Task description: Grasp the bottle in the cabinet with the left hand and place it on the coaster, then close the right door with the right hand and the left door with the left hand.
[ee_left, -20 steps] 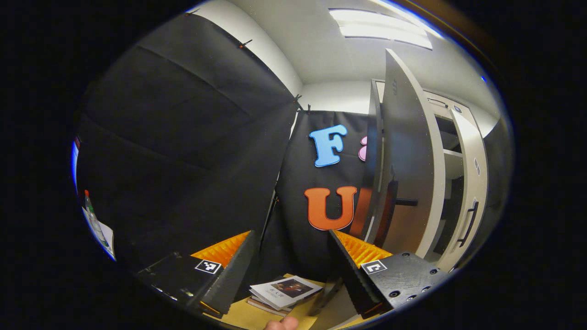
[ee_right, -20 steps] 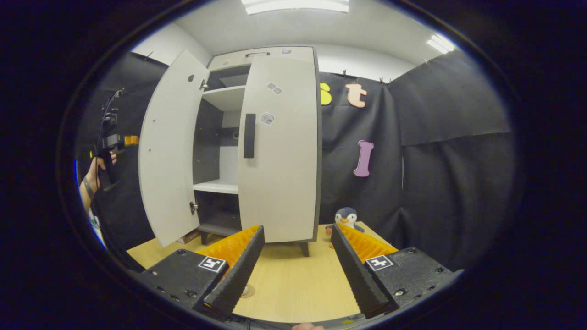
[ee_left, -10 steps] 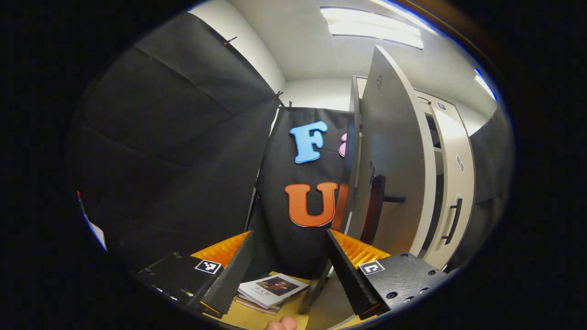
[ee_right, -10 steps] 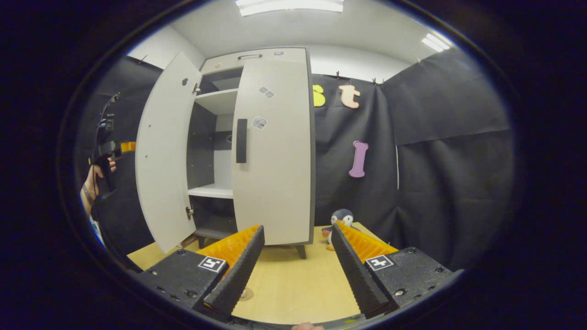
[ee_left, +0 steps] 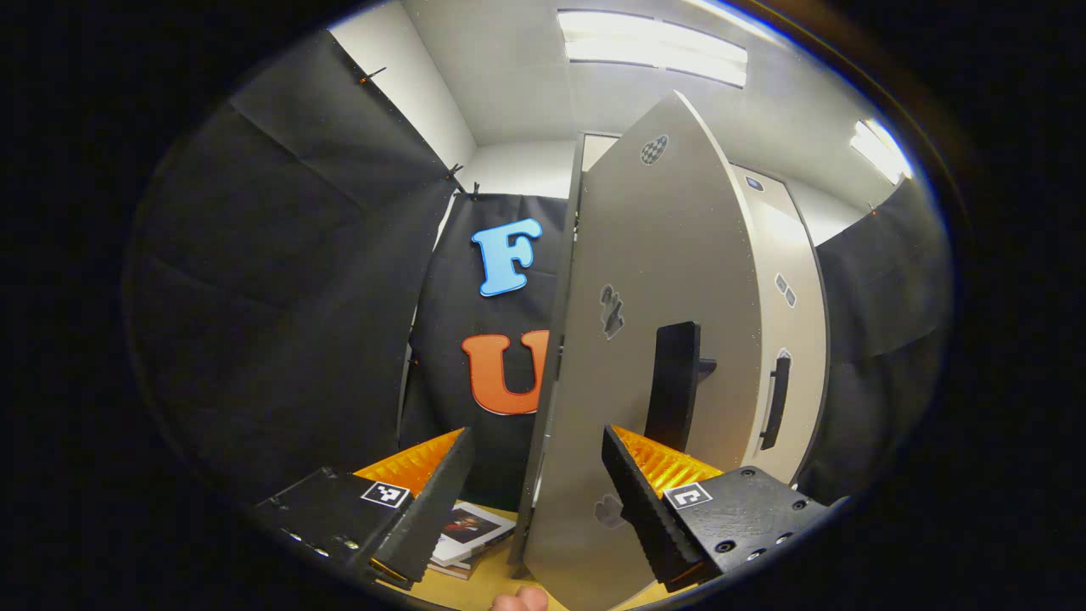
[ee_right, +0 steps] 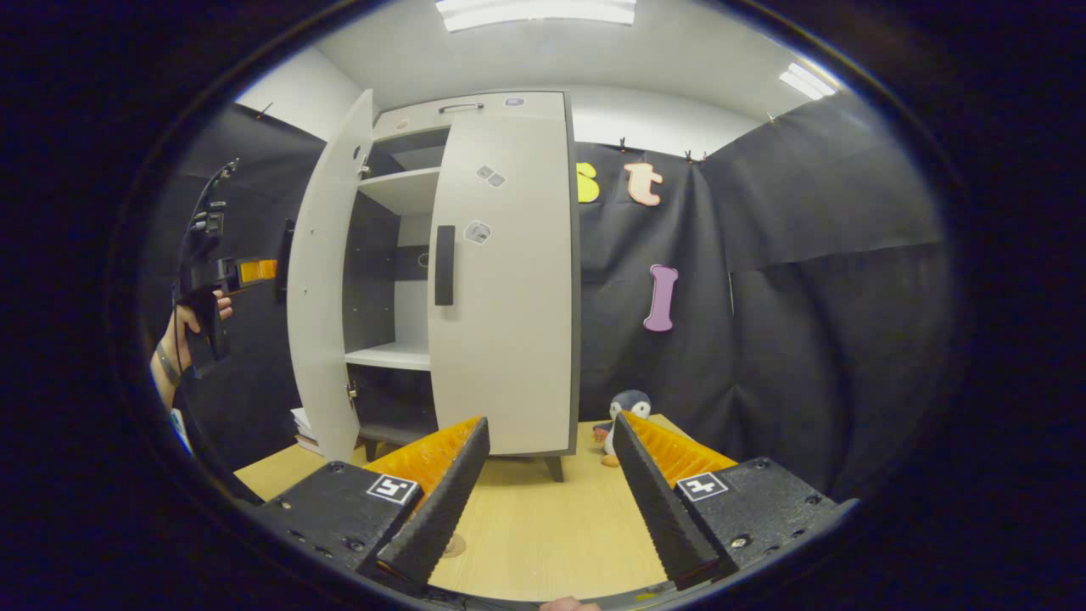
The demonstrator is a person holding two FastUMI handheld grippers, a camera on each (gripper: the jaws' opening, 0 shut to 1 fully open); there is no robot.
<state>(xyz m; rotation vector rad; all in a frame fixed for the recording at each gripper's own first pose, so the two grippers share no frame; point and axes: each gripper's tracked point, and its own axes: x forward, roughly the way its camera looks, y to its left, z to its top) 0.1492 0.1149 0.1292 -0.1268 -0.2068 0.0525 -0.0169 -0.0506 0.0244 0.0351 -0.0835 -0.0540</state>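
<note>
In the left gripper view, our left gripper [ee_left: 534, 501] faces the outer face of the cabinet's left door [ee_left: 653, 339], its fingers spread wide and holding nothing, the right-hand finger [ee_left: 640, 509] lying in front of the panel just below the dark door handle [ee_left: 673, 386]; we cannot tell if it touches. A stack of books [ee_left: 467, 530] lies on the tabletop [ee_left: 484, 585] beside the door's lower edge. In the right gripper view, our right gripper [ee_right: 547, 501] hovers over the wooden tabletop [ee_right: 543, 526] well back from the cabinet [ee_right: 475, 110], its fingers also wide apart and empty. There the right door [ee_right: 505, 288] stands shut, while the left door [ee_right: 327, 280] stands partly open, showing bare white shelves [ee_right: 394, 355]. A hand [ee_right: 191, 327] holds the left gripper [ee_right: 246, 271] just outside that door. A toy penguin [ee_right: 624, 409] sits by the cabinet's right corner. We cannot make out the bottle or the coaster.
</note>
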